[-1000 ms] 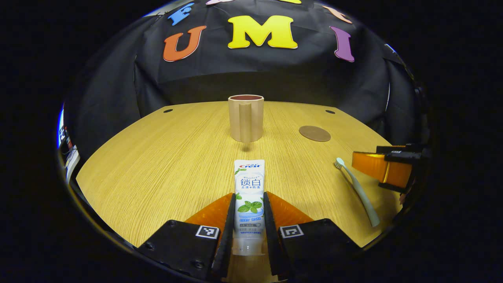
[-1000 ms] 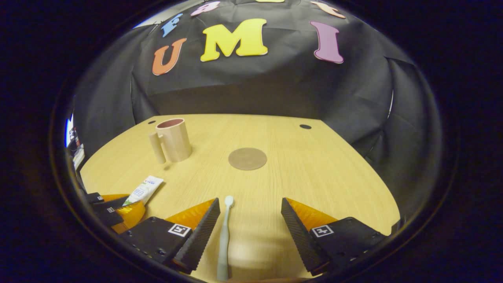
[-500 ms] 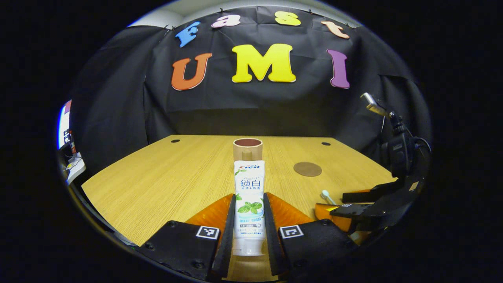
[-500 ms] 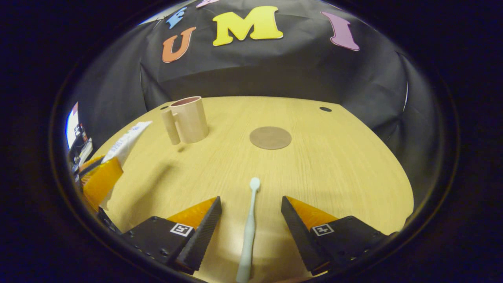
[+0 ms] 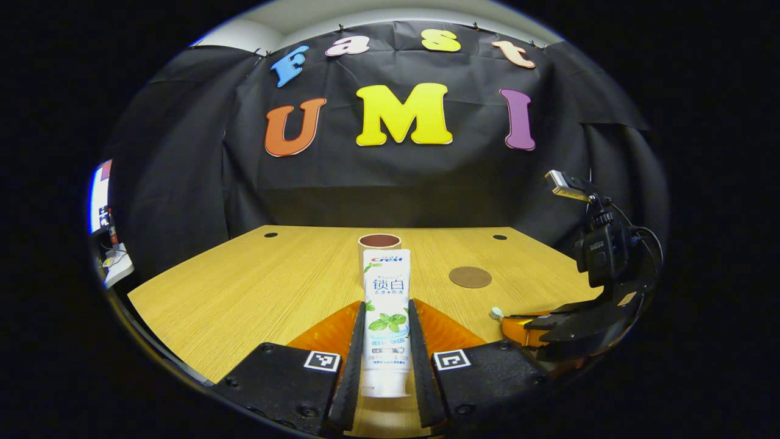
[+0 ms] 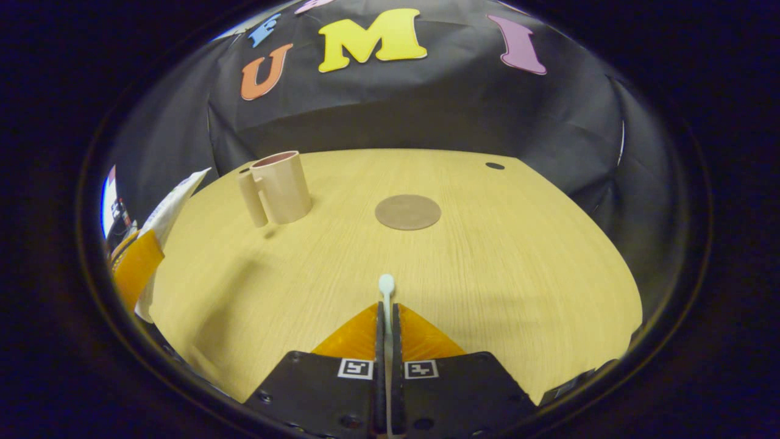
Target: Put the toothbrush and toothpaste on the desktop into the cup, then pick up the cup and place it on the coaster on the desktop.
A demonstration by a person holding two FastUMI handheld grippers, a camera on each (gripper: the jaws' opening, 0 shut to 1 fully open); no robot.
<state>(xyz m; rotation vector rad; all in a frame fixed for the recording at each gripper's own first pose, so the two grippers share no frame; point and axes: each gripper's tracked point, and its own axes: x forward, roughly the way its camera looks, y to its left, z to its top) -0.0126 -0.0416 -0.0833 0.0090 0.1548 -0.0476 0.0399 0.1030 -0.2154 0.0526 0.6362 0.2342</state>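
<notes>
In the left gripper view my left gripper (image 5: 386, 308) is shut on the white toothpaste tube (image 5: 386, 305), held above the desk and pointing at the beige cup (image 5: 379, 241) behind it. The brown round coaster (image 5: 470, 277) lies to the right of the cup. In the right gripper view my right gripper (image 6: 387, 310) is shut on the pale toothbrush (image 6: 386, 286), whose head sticks out past the fingertips, low over the desk. The cup (image 6: 281, 188) stands at the far left with its handle toward me, and the coaster (image 6: 407, 211) lies straight ahead.
The wooden desk (image 6: 518, 256) ends at black cloth walls behind and to the right. Small dark holes (image 6: 494, 165) mark its far corners. The right gripper (image 5: 567, 323) shows at the right in the left gripper view; the left gripper (image 6: 134, 268) with the tube at the left edge of the right gripper view.
My right gripper has shut on the toothbrush, which lay between its open fingers before. My left gripper has lifted the toothpaste tube off the desk and levelled out.
</notes>
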